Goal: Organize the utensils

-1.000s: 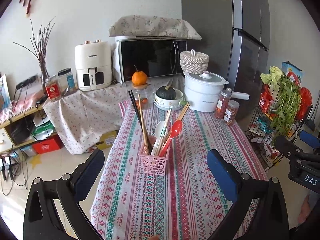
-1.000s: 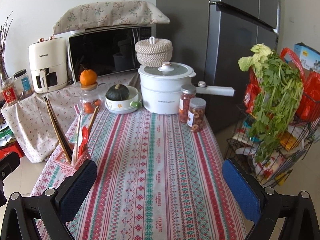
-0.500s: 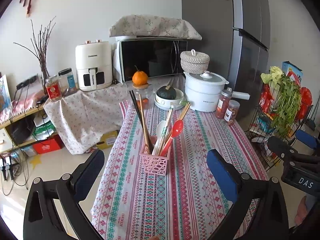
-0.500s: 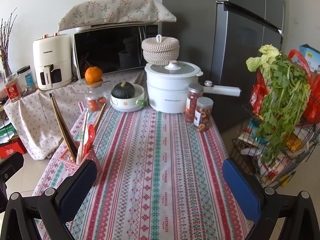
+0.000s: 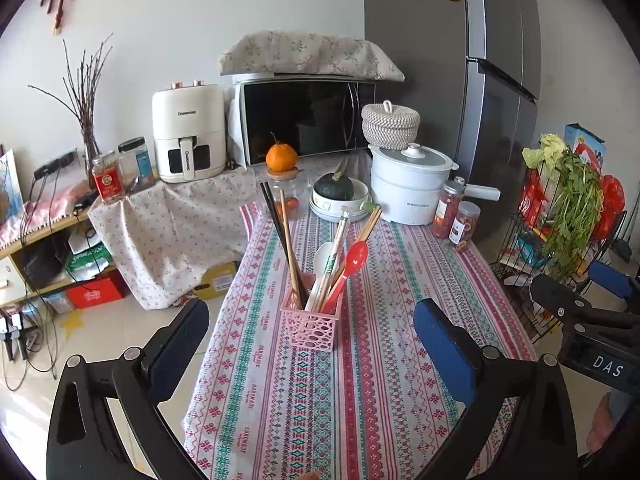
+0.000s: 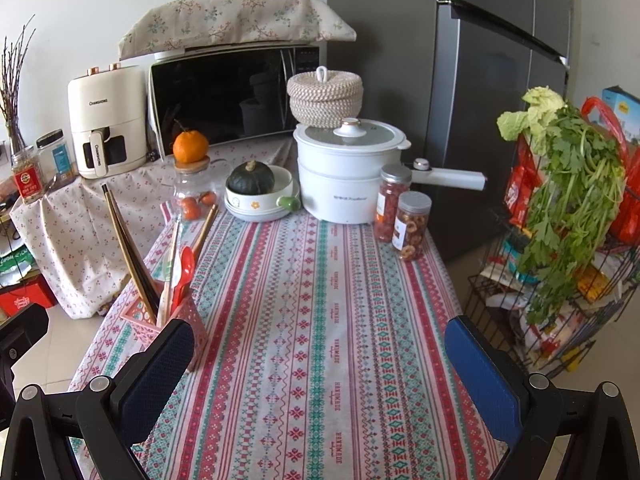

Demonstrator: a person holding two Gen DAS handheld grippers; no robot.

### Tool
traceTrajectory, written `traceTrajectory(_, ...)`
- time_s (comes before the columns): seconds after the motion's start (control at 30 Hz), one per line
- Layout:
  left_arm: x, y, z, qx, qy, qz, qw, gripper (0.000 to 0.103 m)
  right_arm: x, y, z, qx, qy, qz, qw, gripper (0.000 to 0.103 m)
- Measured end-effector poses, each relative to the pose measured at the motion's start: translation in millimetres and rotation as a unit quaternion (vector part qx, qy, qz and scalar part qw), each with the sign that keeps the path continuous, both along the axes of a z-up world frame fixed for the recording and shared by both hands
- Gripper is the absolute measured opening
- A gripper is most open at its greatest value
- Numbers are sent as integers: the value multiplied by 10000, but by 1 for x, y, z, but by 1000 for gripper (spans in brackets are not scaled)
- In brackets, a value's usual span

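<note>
White wall (image 5: 240, 20), grey fridge (image 6: 480, 80), tiled floor (image 5: 92, 344), daylight on the patterned table (image 6: 320, 320).

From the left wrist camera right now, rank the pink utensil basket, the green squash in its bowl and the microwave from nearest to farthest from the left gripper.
1. Pink utensil basket: on the tablecloth just ahead of the open left gripper.
2. Green squash: in its bowl at the table's far end.
3. Microwave: behind the table, by the wall.

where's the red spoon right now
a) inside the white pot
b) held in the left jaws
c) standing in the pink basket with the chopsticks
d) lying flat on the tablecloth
c: the red spoon stands tilted in the pink basket among the chopsticks, and both grippers are open and empty.
</note>
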State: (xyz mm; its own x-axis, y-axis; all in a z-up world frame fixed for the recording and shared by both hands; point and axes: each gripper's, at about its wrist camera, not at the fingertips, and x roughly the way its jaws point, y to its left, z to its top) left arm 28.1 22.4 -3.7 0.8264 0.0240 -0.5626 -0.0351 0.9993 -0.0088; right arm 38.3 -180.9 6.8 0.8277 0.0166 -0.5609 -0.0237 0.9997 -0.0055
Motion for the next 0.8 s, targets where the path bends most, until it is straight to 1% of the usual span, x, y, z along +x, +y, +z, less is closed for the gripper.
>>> traceTrajectory(0.8,-1,5,-1,-8,39,36,10000,103,4,2,-3,-9,66,-14,10000,103)
